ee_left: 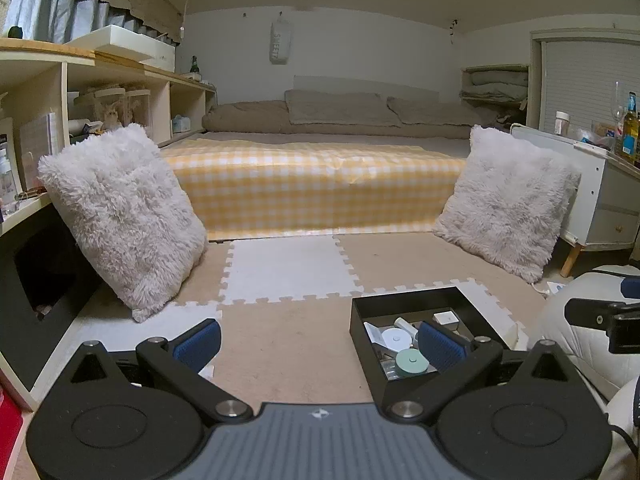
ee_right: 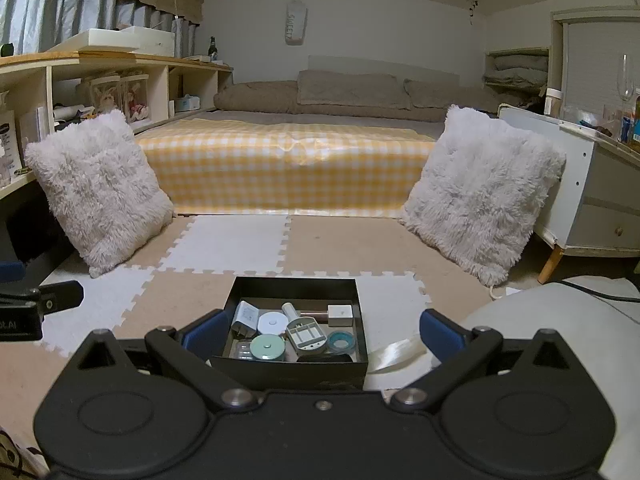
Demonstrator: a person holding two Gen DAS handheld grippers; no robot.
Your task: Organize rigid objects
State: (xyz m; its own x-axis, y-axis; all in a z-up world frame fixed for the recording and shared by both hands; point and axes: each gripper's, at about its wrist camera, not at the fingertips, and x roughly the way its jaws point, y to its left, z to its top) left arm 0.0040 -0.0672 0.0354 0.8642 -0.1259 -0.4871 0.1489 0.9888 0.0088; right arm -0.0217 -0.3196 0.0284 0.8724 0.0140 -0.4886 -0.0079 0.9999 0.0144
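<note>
Shallow black rectangular box point(ee_right: 295, 364) on foam floor mat, filled: white charger, round white and mint discs, grey tray, teal ring inside. Nothing rigid visible outside box. Left claw point(ee_left: 318, 344) and right claw point(ee_right: 320, 334) spread wide, empty. Judged near completion.

A shallow black box point(ee_right: 294, 370) sat on the foam mat, open-topped. Inside, a white charger point(ee_right: 245, 319) lay at its left wall, beside a white disc point(ee_right: 272, 323); a mint-green disc point(ee_right: 267, 347) lay near the front wall. A grey oblong tray point(ee_right: 307, 335) lay tilted mid-box, a teal ring point(ee_right: 340, 341) at the right wall, a beige block point(ee_right: 340, 313) toward the far right corner.
</note>
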